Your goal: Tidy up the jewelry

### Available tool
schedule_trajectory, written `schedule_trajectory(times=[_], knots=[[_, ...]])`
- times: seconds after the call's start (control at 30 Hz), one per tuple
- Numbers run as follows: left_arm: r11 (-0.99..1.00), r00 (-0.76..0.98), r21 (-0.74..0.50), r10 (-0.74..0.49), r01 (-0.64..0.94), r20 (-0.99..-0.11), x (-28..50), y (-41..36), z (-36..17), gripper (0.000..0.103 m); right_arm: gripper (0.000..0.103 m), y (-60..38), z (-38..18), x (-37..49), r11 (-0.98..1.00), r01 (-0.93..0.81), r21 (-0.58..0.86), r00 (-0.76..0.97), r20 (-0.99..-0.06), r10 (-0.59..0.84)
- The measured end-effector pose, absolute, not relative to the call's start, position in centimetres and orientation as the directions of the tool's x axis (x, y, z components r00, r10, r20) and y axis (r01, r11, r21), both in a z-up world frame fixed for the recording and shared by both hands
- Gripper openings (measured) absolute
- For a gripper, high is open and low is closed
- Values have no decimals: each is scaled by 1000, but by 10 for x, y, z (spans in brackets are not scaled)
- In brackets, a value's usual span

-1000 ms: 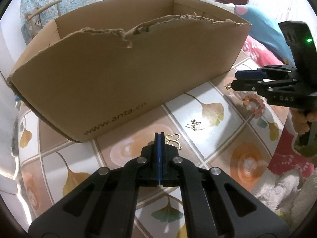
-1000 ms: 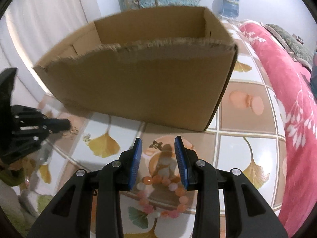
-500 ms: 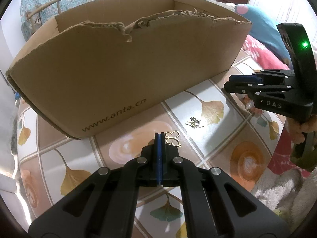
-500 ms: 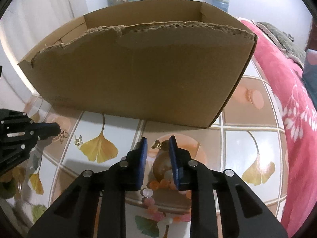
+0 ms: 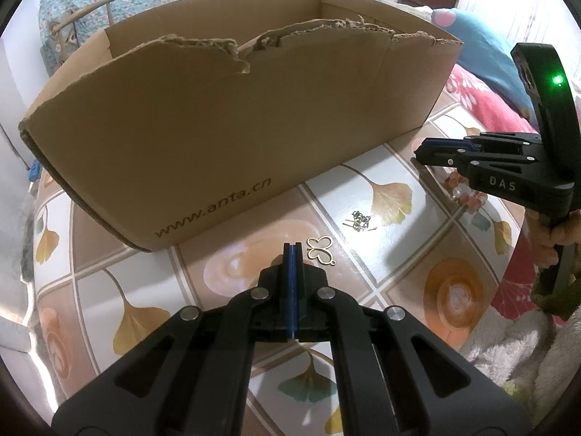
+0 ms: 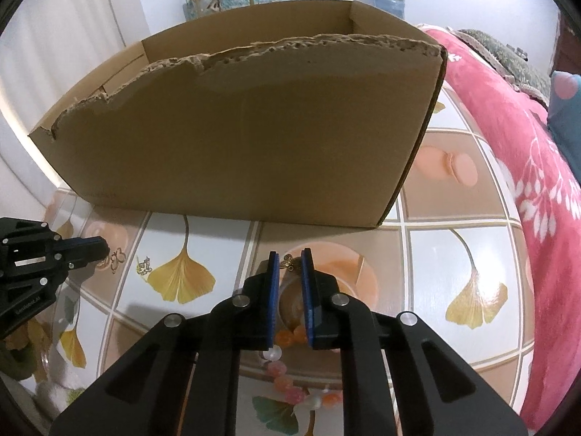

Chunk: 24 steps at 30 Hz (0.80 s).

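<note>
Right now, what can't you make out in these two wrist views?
- Cardboard box floor: both views, hidden by its near wall.
- Bead bracelet: right wrist view, partly covered by the right gripper; whether the pads pinch it is unclear.
- Small earrings: left wrist view, too small to count.

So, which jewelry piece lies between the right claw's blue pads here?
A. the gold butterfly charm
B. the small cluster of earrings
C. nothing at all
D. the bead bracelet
D: in the right wrist view the bead bracelet sits between the right claw's closing pads; the butterfly charm lies by the left claw.
</note>
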<state>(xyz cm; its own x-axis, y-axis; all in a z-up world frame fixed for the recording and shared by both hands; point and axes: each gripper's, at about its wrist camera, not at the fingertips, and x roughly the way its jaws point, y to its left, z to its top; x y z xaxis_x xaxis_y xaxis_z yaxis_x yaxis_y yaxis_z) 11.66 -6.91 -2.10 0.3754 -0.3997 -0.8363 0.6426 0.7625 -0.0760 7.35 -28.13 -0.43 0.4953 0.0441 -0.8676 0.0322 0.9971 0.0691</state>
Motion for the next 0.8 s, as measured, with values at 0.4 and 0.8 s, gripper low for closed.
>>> schedule_trajectory(times=[0.4,0.8], knots=[[760,367,-84,-404,645,-838,113,-64,-17,22,12,-294,4,64,991,21,130,517,-850,101],[729,351,-75,-415,680,-840,106,-80,-18,22,12,-289,5,61,989,0,146,523,-843,124]])
